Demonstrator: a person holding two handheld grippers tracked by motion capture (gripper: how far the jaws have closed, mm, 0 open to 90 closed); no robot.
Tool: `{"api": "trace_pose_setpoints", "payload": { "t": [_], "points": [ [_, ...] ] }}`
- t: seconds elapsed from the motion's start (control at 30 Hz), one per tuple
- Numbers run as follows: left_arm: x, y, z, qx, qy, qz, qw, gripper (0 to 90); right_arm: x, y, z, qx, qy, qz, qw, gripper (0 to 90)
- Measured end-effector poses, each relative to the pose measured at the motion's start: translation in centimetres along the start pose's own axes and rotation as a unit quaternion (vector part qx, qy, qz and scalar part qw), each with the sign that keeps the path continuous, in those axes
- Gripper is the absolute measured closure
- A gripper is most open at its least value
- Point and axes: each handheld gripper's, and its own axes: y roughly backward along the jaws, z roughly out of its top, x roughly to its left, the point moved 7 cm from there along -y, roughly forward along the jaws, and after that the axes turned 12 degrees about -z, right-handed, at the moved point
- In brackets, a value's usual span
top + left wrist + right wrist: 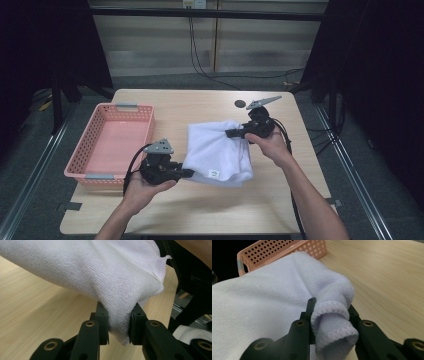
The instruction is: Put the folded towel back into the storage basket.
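**A:** How does the towel (220, 152) lie?

**B:** It spans the middle of the worktop (200, 210), stretched between the two claws. Its long axis runs from the near-left corner to the far-right corner in the high view. The near edge sags toward the wood and carries a small label.

**A:** Where is it relative to each claw?

**B:** The left claw (187, 173) pinches the near-left corner. In the left gripper view the cloth (100, 277) is bunched between both jaws and spreads away above them. The right claw (231, 133) pinches the far-right corner. In the right gripper view a rolled, hemmed fold (332, 325) is squeezed between its jaws.

**A:** What else is shown?

**B:** A pink basket (95, 131) stands left of the towel, near it but apart.

**A:** What is hard to make out?

**B:** Whether the sagging edge touches the worktop cannot be told. The pads themselves are covered by cloth.
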Motion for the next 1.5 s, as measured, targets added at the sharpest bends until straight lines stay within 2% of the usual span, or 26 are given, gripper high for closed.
{"api": "trace_pose_setpoints", "payload": {
  "t": [0.17, 0.6, 0.87, 1.23, 1.5],
  "points": [
    [0.4, 1.5, 0.3, -0.018, 0.008, 0.006, 0.9998, 74.2, 0.5, -0.6, 1.5, -0.006, 0.004, 0.009, 0.9999, 72.6],
    [1.8, 5.5, 0.3, -0.039, 0.016, 0.032, 0.9986, 74.2, 2.3, -3.0, 5.3, -0.005, 0.019, 0.034, 0.9992, 72.6],
    [2.8, 8.1, 0.4, -0.058, 0.023, 0.053, 0.9967, 74.3, 3.7, -4.5, 8.2, -0.006, 0.031, 0.042, 0.9986, 72.7],
    [4.2, 11.6, -0.5, -0.072, 0.035, 0.075, 0.9940, 74.3, 5.9, -6.9, 11.2, -0.006, 0.042, 0.058, 0.9974, 73.0],
    [5.1, 14.9, -1.5, -0.086, 0.048, 0.098, 0.9902, 74.4, 8.0, -8.9, 13.4, -0.003, 0.057, 0.067, 0.9961, 73.4]
  ]
}}
